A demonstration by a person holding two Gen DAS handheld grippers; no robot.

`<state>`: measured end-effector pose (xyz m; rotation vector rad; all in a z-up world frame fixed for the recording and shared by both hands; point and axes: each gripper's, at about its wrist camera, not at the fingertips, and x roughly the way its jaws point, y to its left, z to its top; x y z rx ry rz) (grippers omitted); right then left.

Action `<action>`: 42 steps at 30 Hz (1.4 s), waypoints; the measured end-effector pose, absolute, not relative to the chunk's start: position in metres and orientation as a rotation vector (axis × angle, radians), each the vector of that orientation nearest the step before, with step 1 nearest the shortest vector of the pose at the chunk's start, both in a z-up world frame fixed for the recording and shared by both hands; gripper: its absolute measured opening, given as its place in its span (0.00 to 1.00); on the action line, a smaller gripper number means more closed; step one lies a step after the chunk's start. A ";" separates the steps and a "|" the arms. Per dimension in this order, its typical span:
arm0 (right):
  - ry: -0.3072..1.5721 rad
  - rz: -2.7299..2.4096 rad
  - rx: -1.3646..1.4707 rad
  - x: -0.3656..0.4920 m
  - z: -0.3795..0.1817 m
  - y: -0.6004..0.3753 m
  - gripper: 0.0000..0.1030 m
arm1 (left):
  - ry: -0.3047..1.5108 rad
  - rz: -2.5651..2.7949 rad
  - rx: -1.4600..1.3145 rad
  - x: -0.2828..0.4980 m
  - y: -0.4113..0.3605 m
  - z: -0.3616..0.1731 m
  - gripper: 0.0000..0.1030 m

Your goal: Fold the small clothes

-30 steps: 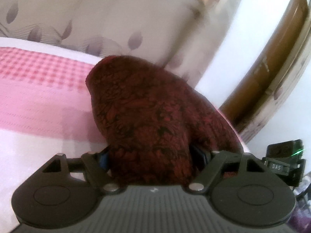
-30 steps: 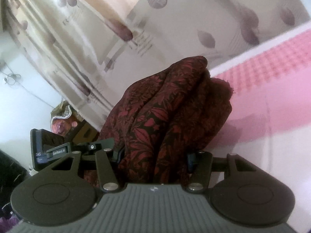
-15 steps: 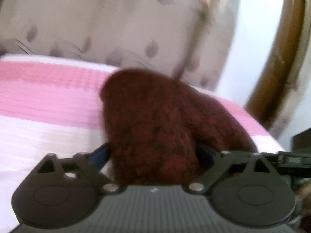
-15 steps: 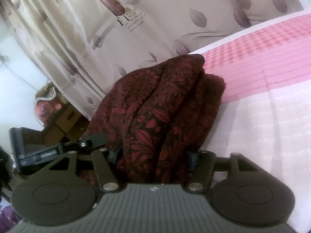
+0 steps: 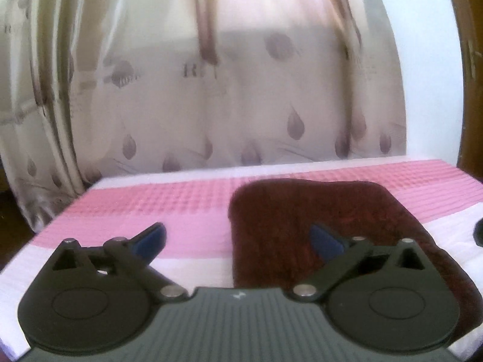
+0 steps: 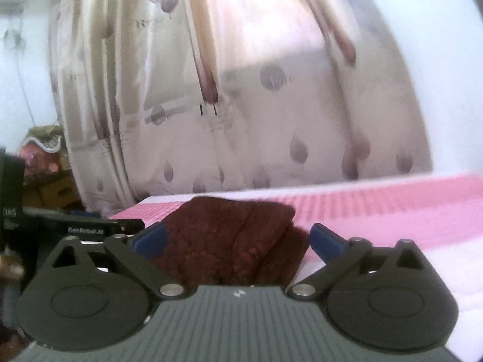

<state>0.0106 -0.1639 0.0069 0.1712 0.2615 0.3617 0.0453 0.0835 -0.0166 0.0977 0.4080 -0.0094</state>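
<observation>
A dark red patterned garment [image 5: 317, 220] lies folded and flat on the pink and white bed cover [image 5: 169, 208]. My left gripper [image 5: 238, 236] is open and empty, with its right finger over the garment's left part and its left finger over bare cover. In the right wrist view the garment [image 6: 229, 238] lies between the spread fingers of my right gripper [image 6: 237, 238], which is open and holds nothing. The other gripper's body [image 6: 87, 227] shows at the left of that view.
A cream curtain [image 5: 211, 90] with leaf print hangs behind the bed. A brown wooden frame [image 5: 465, 60] stands at the right. Boxes and clutter [image 6: 42, 175] sit off the bed's left side.
Both grippers were shut on the garment and held it up. They lowered it onto the bed, opened and let it go. It now lies flat.
</observation>
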 end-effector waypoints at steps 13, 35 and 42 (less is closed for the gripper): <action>0.252 0.348 0.191 -0.015 0.014 -0.161 1.00 | 0.303 -0.011 0.125 0.012 0.073 0.013 1.00; 0.212 0.344 0.161 -0.028 0.025 -0.154 1.00 | 0.327 0.019 -0.097 0.010 0.087 0.019 1.00; 0.228 0.345 0.165 -0.028 0.024 -0.154 1.00 | 0.369 -0.003 -0.107 0.016 0.088 0.014 1.00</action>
